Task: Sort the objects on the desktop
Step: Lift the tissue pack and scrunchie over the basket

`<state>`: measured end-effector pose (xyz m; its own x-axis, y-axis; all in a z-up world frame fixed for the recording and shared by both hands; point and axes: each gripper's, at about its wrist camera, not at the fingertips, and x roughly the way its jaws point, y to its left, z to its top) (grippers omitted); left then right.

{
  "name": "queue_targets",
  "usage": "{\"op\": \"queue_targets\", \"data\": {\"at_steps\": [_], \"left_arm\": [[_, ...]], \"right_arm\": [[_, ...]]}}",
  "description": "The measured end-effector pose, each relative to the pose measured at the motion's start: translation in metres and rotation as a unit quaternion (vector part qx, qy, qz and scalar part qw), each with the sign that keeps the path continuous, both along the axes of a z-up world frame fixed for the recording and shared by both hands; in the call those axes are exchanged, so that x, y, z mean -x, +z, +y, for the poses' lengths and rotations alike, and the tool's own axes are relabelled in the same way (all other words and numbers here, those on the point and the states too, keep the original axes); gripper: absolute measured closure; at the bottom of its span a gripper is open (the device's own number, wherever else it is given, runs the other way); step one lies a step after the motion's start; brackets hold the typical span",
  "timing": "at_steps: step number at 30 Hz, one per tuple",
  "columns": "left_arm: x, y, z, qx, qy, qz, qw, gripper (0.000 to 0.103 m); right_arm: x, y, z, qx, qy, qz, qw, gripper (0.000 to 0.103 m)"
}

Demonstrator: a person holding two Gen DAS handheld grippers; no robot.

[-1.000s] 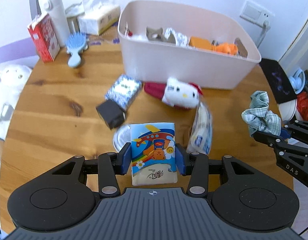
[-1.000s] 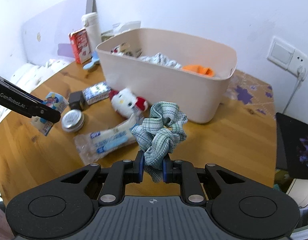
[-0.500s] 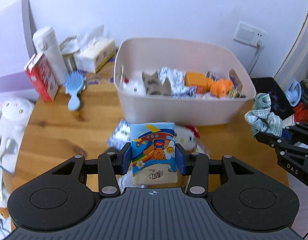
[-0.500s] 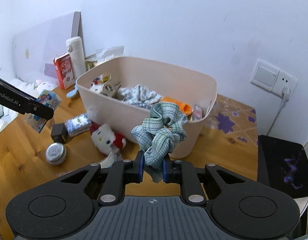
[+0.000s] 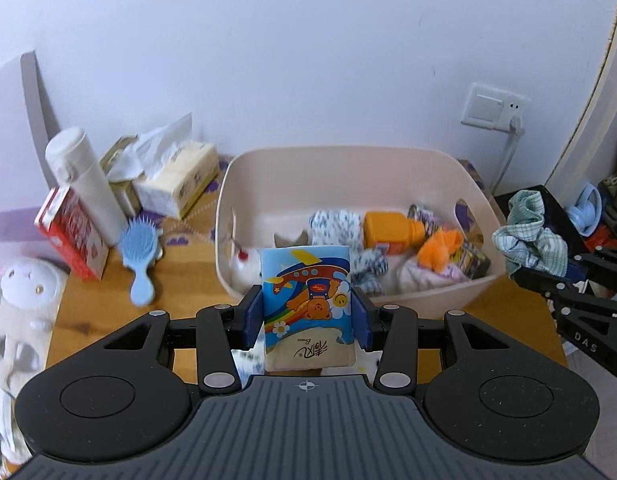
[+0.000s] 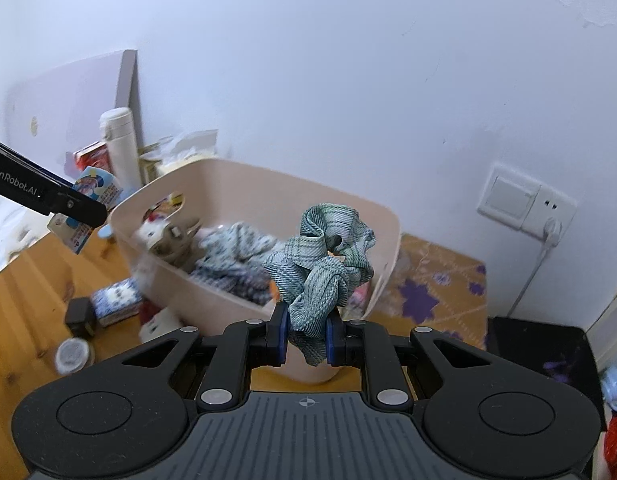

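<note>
My left gripper (image 5: 307, 316) is shut on a tissue pack with a cartoon bear (image 5: 307, 300) and holds it up in front of the pink bin (image 5: 440, 300). The pack also shows in the right wrist view (image 6: 93, 200). My right gripper (image 6: 306, 334) is shut on a green plaid scrunchie (image 6: 320, 272), held above the bin's near right corner (image 6: 384, 280). The scrunchie shows at the right of the left wrist view (image 5: 528, 240). The bin holds cloths, an orange bottle (image 5: 392, 230) and small toys.
On the wooden table (image 5: 92, 312) stand a white flask (image 5: 84, 184), a red carton (image 5: 68, 236), a tissue box (image 5: 176, 184) and a blue hairbrush (image 5: 140, 256). A blue patterned pack (image 6: 116, 300), a black block (image 6: 79, 314), a round tin (image 6: 70, 354) and a plush lie left of the bin.
Both grippers have risen with their loads and moved toward the bin, so its inside now shows from above. Neither grip has changed.
</note>
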<state>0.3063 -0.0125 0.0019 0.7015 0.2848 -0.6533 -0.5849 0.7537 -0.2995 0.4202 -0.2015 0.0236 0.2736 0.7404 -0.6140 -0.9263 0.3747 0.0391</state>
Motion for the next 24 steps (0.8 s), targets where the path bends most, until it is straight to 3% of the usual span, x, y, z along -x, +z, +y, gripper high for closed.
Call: {"op": "queue_targets", "data": {"at_steps": [13, 24], "left_arm": [[-0.047, 0.013, 0.021, -0.041, -0.011, -0.010, 0.9990, 0.057], [-0.085, -0.014, 0.038, -0.004, -0.010, 0.022, 0.9997, 0.057]], "right_arm": [[-0.027, 0.004, 0.024, -0.004, -0.018, -0.013, 1.000, 0.087], [-0.034, -0.005, 0.060, 0.005, -0.019, -0.004, 1.000, 0.087]]}}
